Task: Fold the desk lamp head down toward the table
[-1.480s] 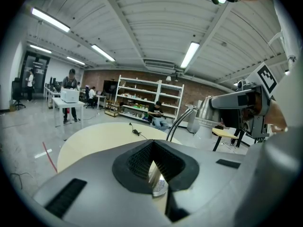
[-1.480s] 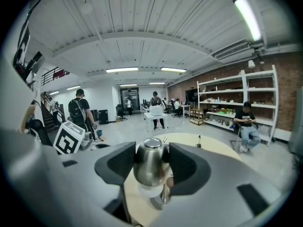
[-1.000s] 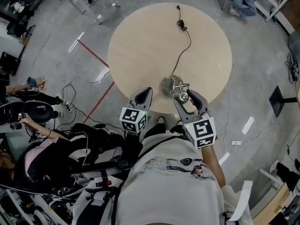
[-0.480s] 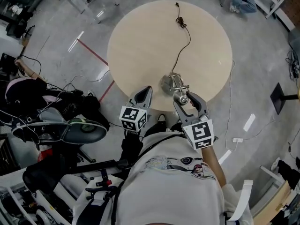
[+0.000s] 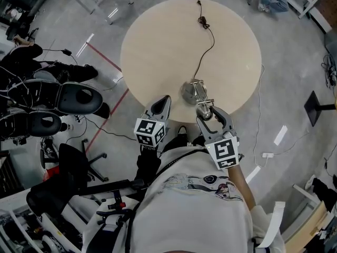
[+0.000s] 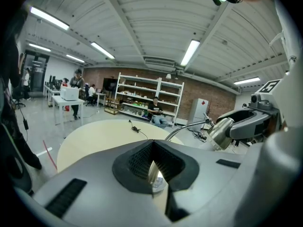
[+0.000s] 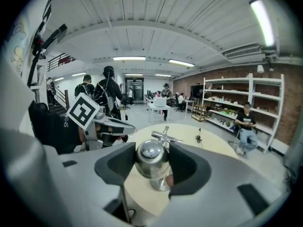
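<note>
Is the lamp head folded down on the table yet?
Not yet. The shiny silver lamp head is held above the round beige table by the right gripper.

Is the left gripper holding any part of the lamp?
No, the left gripper is shut on nothing; only the right gripper clamps the lamp head.

Lamp head [image 7: 149, 159] btwn R tongs [image 7: 152, 151], base [image 5: 188, 93] on table [image 5: 158, 46].

I find no word or number I can read. The cube [image 5: 150, 133] on my left gripper [image 5: 164, 101] and the cube [image 5: 225, 151] on my right gripper [image 5: 210, 113] carry only black-and-white square patterns. The print on my shirt [image 5: 202, 186] is too small to read, and so is the red label [image 6: 201, 102] on the far white cabinet [image 6: 198, 113].
</note>
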`<action>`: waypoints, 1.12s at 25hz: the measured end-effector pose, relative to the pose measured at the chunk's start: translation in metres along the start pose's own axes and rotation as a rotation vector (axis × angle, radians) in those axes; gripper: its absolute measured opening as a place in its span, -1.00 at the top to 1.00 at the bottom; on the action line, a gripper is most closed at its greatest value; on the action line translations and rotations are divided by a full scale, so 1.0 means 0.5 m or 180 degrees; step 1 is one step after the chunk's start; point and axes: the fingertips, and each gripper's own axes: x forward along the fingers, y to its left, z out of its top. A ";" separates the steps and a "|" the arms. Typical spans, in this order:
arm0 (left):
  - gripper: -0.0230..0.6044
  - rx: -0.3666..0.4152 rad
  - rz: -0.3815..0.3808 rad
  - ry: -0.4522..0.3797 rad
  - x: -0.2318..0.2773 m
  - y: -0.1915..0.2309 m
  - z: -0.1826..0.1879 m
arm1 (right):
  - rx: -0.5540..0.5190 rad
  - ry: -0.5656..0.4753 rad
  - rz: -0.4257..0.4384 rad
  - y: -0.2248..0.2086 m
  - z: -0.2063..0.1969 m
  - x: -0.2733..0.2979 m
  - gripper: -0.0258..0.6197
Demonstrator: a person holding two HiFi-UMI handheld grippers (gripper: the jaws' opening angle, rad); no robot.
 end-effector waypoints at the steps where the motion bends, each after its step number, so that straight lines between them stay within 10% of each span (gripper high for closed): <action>1: 0.92 -0.0001 0.0000 0.0002 -0.001 0.000 0.000 | -0.0022 0.0018 -0.0003 0.002 -0.005 -0.001 0.26; 28: 0.92 0.0031 -0.0057 0.0064 -0.007 -0.014 -0.015 | -0.0336 0.0317 0.0003 0.035 -0.118 -0.004 0.24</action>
